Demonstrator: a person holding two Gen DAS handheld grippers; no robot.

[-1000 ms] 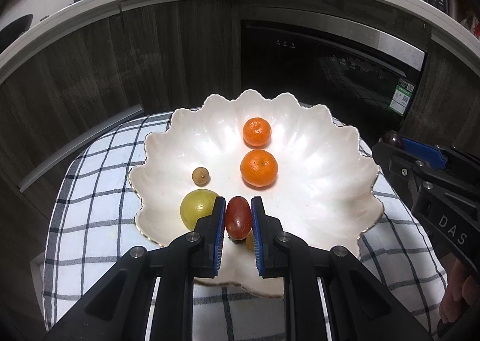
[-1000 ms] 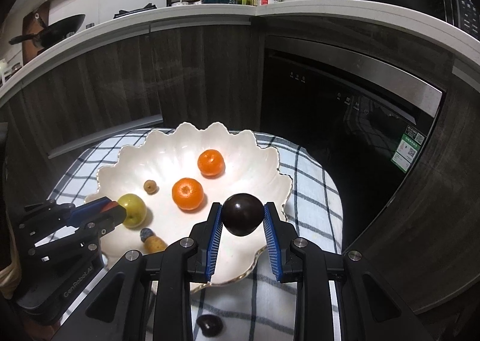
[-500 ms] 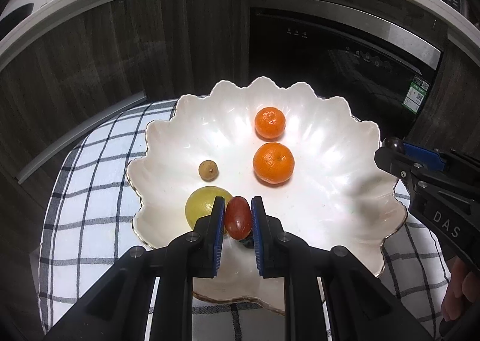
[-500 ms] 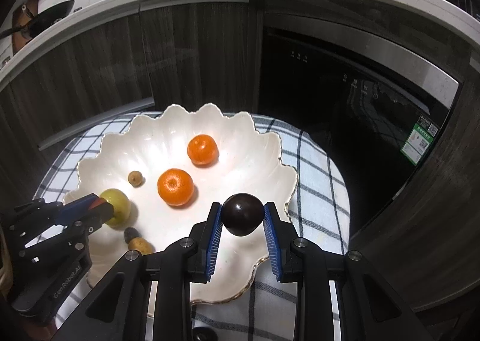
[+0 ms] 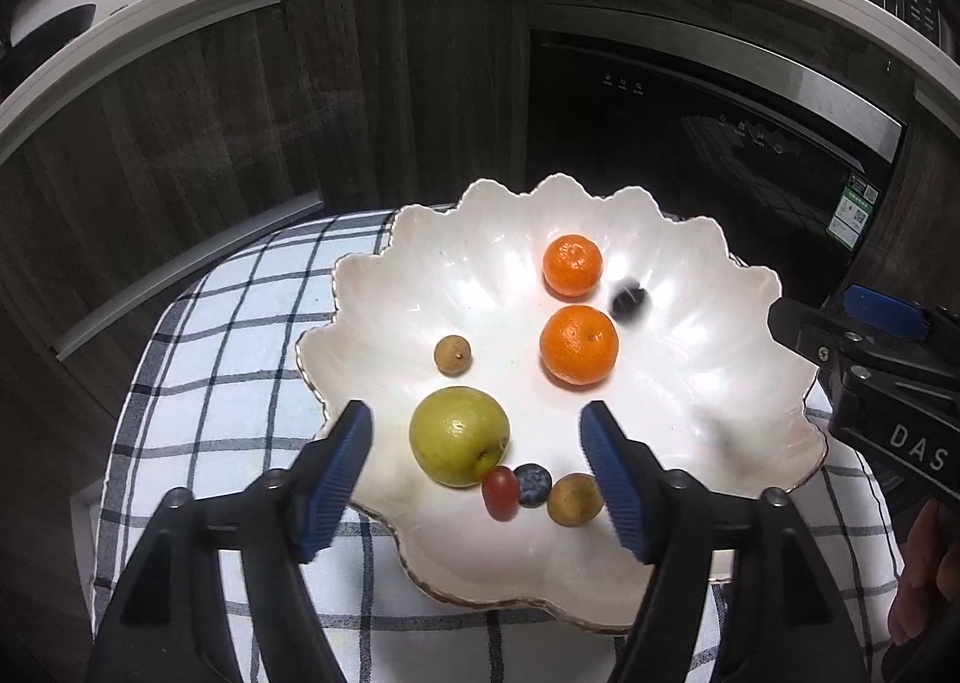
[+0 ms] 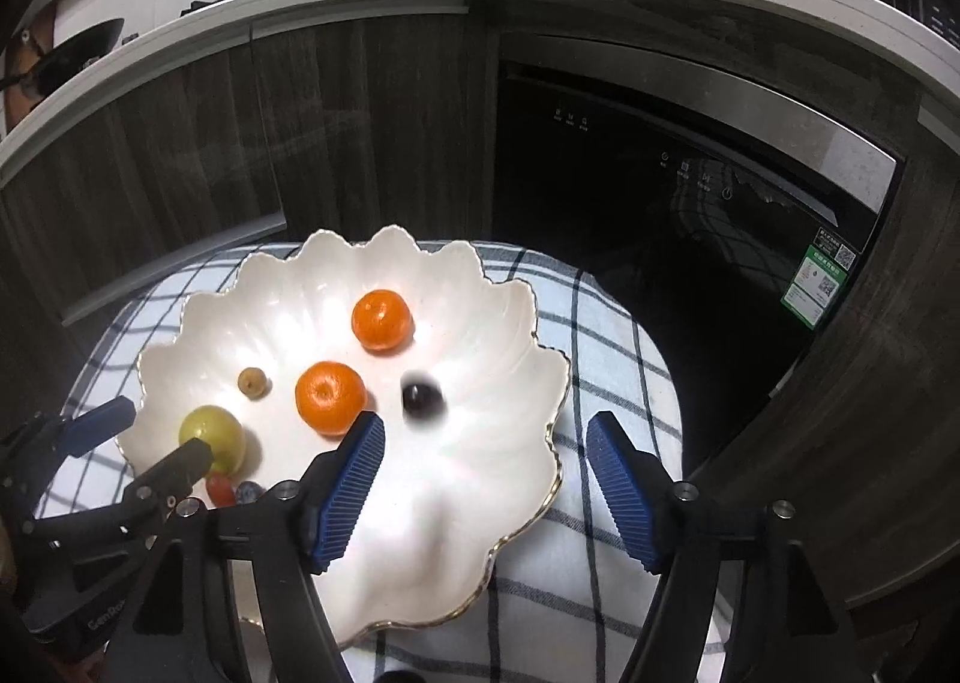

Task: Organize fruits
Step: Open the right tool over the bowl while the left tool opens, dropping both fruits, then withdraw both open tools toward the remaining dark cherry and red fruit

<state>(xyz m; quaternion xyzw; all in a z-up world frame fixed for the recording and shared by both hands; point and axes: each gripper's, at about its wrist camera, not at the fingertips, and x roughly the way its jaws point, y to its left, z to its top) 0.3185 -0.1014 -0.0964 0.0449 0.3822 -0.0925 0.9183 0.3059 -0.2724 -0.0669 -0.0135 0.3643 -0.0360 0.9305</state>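
Before you the plate point(image 5: 708, 413) sits on the cloth point(image 5: 228, 359), cabinets point(image 5: 252, 131) behind it. In the plate, two oranges point(image 5: 578, 344) lie one behind the other, a plum point(image 5: 627, 297) just right of them. A longan point(image 5: 452, 354) lies left; nearer you, an apple point(image 5: 458, 436), tomato point(image 5: 500, 493), blueberry point(image 5: 533, 484) and second longan point(image 5: 573, 499) form a row.

We are seeing orange mandarins point(image 5: 572, 264), a yellow-green fruit point(image 5: 459, 436) and a white bowl point(image 5: 708, 371) sitting on a blue-checked white cloth point(image 5: 240, 323).
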